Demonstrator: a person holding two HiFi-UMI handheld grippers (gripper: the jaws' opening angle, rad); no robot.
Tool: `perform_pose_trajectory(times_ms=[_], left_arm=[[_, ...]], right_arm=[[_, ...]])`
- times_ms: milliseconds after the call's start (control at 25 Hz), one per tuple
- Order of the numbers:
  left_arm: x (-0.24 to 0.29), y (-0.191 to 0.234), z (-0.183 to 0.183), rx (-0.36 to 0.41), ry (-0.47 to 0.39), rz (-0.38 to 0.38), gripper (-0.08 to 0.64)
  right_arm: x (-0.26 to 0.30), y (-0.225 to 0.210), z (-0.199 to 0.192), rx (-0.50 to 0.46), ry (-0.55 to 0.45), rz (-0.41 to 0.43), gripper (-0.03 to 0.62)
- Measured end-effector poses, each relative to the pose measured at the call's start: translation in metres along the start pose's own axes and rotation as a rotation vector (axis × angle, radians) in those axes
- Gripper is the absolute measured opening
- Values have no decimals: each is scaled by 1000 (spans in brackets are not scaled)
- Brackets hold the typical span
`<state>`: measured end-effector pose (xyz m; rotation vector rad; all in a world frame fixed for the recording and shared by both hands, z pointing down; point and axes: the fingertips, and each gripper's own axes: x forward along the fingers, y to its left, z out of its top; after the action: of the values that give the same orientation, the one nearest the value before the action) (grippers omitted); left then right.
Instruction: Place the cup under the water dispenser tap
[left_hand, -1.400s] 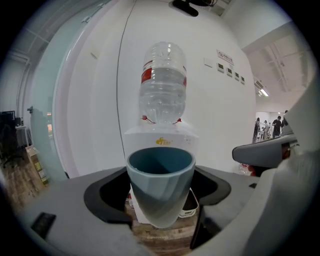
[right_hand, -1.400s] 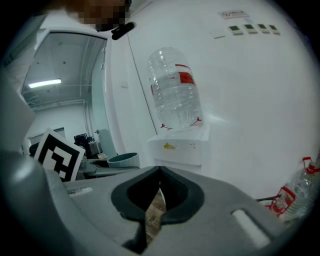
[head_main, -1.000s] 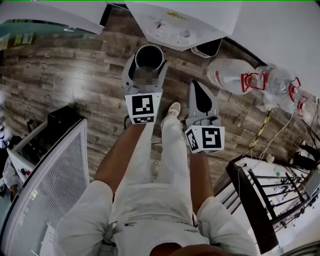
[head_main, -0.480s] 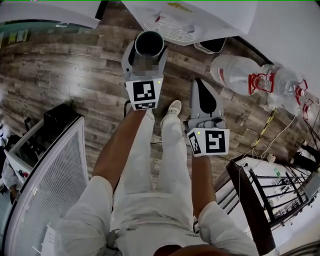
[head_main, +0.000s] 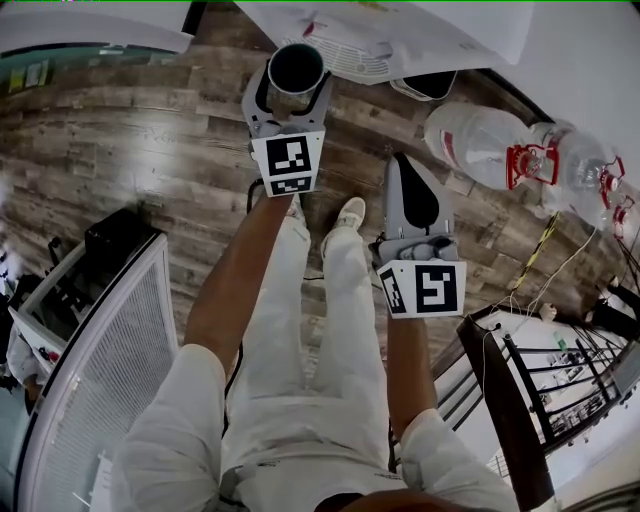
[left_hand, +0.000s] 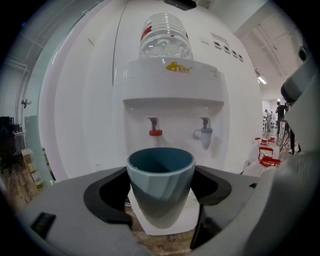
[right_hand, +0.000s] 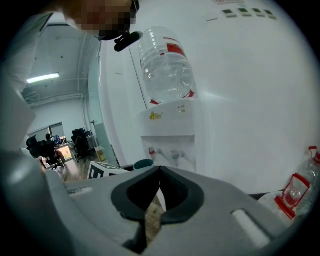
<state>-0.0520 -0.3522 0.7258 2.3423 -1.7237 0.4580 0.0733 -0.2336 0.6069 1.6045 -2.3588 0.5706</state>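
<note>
Left gripper (head_main: 293, 85): grey plastic jaws with black curved pads, clamped on the two sides of the cup (left_hand: 160, 180). The cup is upright, tapered, smooth and matt. It is blue-grey outside with faceted bands of lighter and darker tone, and darker teal inside. Nothing can be seen in it.

The cup is held off the floor in front of the water dispenser (left_hand: 172, 95), below tap level and not yet under a tap. In the left gripper view its rim lines up nearer the red tap (left_hand: 154, 129) than the blue tap (left_hand: 203, 134). In the head view it sits at the near edge of the white slotted drip tray (head_main: 350, 62).

The dispenser is glossy white plastic with a recessed tap bay. A clear ribbed bottle (left_hand: 165, 37) stands upside down on top of it.

Right gripper (right_hand: 159, 172): jaws pressed together at the tips, nothing between them. It is held lower and nearer the person's body, apart from the cup.

The floor (head_main: 130, 130) is dark wood-grain planks with a slight sheen. Two clear plastic jugs (head_main: 480, 150) with red caps lie on their sides to the right. A white mesh panel (head_main: 100, 370) with a curved frame is at lower left. The person's white trousers (head_main: 330, 330) and a pale shoe (head_main: 348, 215) show between the grippers.
</note>
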Motion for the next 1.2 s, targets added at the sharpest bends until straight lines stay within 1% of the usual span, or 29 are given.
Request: perform_pose_trajectory(times_ms=[280,560,720,1200], left_arm=[[23,4,-20,-31,18,26,367],[42,1,-37,-12,30,19,367],[49,2,-44,15,30,18,368],[65,3,-55,20,36,-1,370]], right_arm=[[4,-1,-12,5,8,-2,0],[5,-4,-21,-1,18,-9,0],[7,-5,-26,-9,23,-7,0],[4,-7,-36,-8,39,-16,0]])
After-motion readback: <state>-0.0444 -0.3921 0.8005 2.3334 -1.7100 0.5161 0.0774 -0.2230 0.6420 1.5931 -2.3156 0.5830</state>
